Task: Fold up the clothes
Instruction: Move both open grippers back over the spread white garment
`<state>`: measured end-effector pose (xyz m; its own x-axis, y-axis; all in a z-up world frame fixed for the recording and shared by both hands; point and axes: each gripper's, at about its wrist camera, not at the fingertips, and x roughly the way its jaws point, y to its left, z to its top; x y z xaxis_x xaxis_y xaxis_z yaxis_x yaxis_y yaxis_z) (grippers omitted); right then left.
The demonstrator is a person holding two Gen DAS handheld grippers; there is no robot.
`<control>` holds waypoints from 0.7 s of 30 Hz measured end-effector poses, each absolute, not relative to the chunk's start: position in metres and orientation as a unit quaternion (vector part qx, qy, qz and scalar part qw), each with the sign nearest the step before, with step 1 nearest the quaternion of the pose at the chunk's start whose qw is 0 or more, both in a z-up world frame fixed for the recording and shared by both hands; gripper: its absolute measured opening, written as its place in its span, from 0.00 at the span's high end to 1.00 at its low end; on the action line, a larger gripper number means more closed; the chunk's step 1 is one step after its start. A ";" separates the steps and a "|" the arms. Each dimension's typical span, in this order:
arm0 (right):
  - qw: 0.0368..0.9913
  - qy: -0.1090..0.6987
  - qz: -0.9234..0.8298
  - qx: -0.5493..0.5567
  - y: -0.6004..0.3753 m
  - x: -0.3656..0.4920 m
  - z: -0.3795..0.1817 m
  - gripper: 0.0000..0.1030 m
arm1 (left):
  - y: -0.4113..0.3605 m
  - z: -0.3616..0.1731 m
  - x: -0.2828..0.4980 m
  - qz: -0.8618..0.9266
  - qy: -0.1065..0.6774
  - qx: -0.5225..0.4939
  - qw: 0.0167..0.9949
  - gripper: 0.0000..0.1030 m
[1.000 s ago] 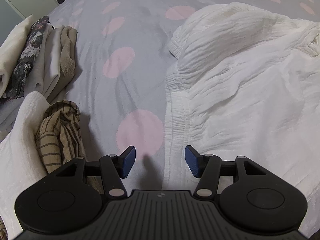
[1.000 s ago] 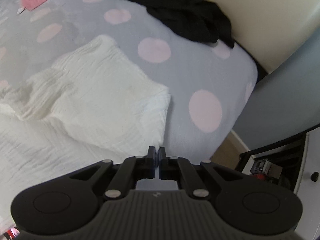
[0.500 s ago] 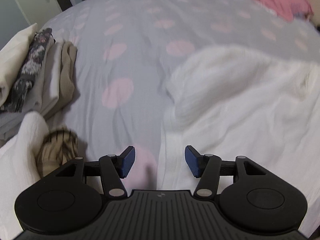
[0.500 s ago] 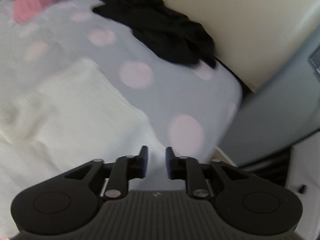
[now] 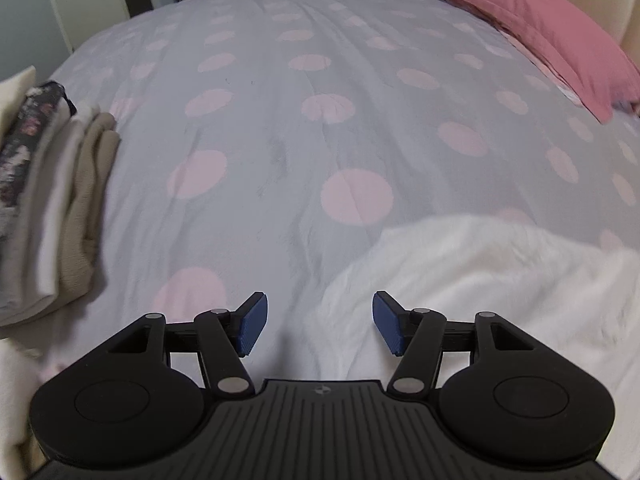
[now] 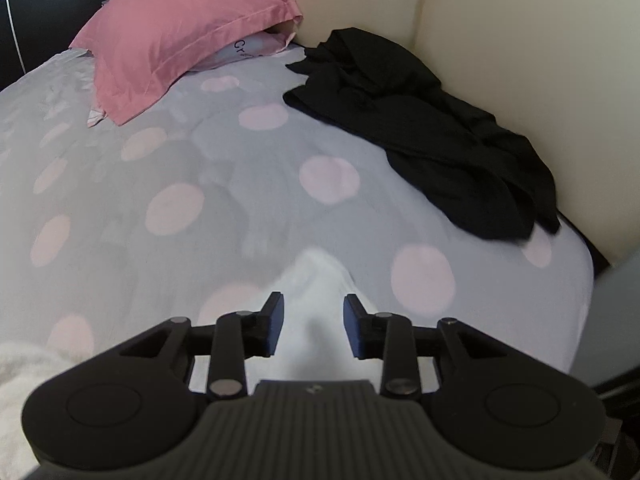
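On a dotted bedspread, the left gripper hangs open beside a white garment; the right gripper, jaws just opening, straddles the garment's corner without pressing it.

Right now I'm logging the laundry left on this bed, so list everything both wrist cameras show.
white garment: one, white, crumpled, near edge of bed below both grippers
black garment: one, black, unfolded, far right by the cream headboard
folded stack: one pile, beige, white and dark floral, left edge
pillow: one, pink, head of bed
duvet: one, grey with pink dots
left gripper: black with blue pads, open, empty
right gripper: jaws just opening, open above the white cloth
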<state>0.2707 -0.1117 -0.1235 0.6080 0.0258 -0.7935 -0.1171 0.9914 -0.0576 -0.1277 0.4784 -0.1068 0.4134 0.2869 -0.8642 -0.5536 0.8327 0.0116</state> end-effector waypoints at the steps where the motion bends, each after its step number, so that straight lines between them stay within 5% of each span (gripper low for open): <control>1: 0.893 0.446 0.041 -0.046 -0.109 0.277 -0.127 0.64 | 0.482 -0.112 -0.122 0.255 0.479 -0.146 0.827 0.45; 13: 0.867 0.490 0.035 -0.079 -0.068 0.327 -0.165 0.64 | 0.486 -0.157 -0.093 0.239 0.506 -0.162 0.813 0.46; 18: 0.866 0.493 0.041 -0.080 -0.075 0.333 -0.177 0.68 | 0.484 -0.160 -0.092 0.239 0.497 -0.169 0.817 0.56; 20: 0.867 0.489 0.042 -0.086 -0.077 0.333 -0.179 0.78 | 0.482 -0.159 -0.090 0.235 0.493 -0.169 0.821 0.69; 21: 0.867 0.487 0.040 -0.095 -0.077 0.332 -0.180 0.95 | 0.481 -0.158 -0.089 0.232 0.492 -0.171 0.821 0.76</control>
